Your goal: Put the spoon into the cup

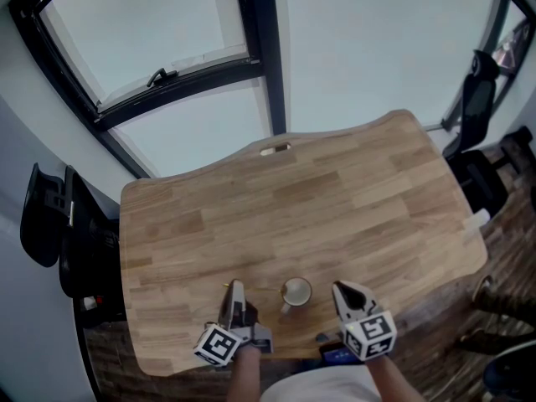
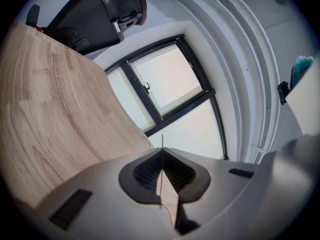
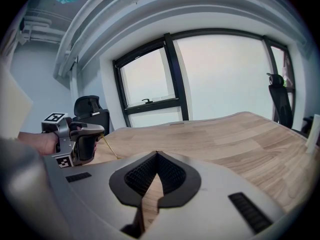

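Left gripper [image 1: 236,290] is clamped on the thin spoon [image 3: 111,150], with the cup [image 1: 295,292] just right of it. Right gripper [image 1: 341,292] is closed on nothing.

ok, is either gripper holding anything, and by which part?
The left gripper is shut on the spoon, pinching its thin gold handle, which pokes out past the jaw tips. The right gripper is shut with nothing in it.

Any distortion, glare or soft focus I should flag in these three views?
Head view: window washed out pale, table evenly lit, frame lines bowed. Left gripper view: heavy fisheye, black corners, the spoon only a hairline in the shut left claw. Right gripper view: same black corners, window blown out, right claw close and slightly soft.
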